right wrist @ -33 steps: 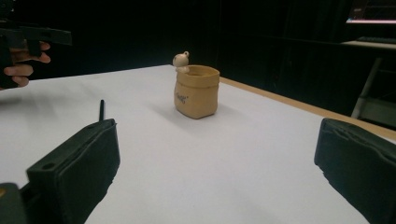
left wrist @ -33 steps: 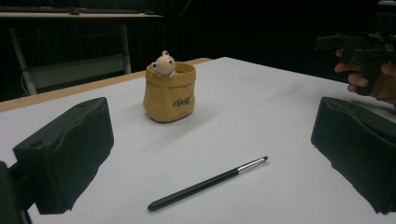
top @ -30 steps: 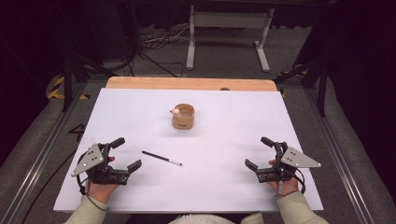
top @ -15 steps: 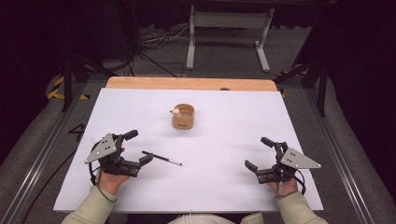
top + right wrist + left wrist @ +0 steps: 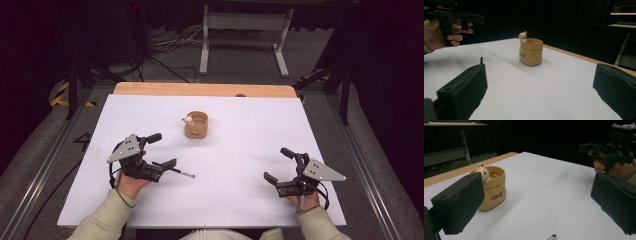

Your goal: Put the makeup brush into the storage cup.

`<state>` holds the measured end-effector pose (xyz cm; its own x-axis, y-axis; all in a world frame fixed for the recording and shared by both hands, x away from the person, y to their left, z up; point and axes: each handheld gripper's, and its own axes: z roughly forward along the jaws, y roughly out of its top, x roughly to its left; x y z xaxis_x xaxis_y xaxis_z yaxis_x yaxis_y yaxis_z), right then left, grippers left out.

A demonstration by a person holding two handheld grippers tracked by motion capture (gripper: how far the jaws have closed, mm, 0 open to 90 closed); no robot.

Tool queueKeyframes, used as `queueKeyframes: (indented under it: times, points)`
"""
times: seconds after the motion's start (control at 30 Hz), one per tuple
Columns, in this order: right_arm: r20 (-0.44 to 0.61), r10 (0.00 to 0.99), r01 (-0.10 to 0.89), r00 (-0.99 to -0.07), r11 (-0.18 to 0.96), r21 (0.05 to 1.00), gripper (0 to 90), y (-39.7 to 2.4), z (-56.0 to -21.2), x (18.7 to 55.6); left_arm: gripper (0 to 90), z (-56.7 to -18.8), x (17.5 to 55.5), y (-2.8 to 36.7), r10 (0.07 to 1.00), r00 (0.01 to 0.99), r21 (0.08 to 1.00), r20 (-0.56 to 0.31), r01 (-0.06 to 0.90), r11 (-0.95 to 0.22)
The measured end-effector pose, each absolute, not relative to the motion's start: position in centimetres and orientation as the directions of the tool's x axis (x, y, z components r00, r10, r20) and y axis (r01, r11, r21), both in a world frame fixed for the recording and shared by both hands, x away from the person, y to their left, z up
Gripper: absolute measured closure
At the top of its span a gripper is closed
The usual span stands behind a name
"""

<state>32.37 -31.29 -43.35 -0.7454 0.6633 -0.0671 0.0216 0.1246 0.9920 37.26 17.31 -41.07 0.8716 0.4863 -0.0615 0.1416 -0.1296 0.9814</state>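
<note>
While a white table (image 5: 240, 200) spreads under both hands, the left gripper (image 5: 159, 150) hangs at eight o'clock with its jaws spread wide, the right gripper (image 5: 280, 165) at four o'clock likewise gaping. Near twelve o'clock stands a tan sack-shaped pot (image 5: 196, 125), upright, with a small bear figure on its rim. Smallest is the pen (image 5: 181, 173): slim, dark, metal-tipped, lying flat just beside the left gripper's lower jaw.

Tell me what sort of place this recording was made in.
Probably a lab or studio recording bay: a white-topped table with a dark surround, loose cables on the grey floor, and a metal stand behind.
</note>
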Motion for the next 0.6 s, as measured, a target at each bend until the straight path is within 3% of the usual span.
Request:
queueKeyframes:
  times: [0.2,0.6]
  points:
    - [-0.054,0.662,0.033,-0.747,0.119,0.992,0.0,-31.4,-43.4,32.4,0.0,-40.9,38.0,17.4,0.487,0.871,0.972,-0.06,0.163,-0.171]
    - [-0.077,0.677,0.025,-0.732,0.14,0.99,0.0,-31.6,-43.4,32.3,0.0,-38.8,39.1,16.3,0.451,0.893,0.896,0.004,0.197,-0.399]
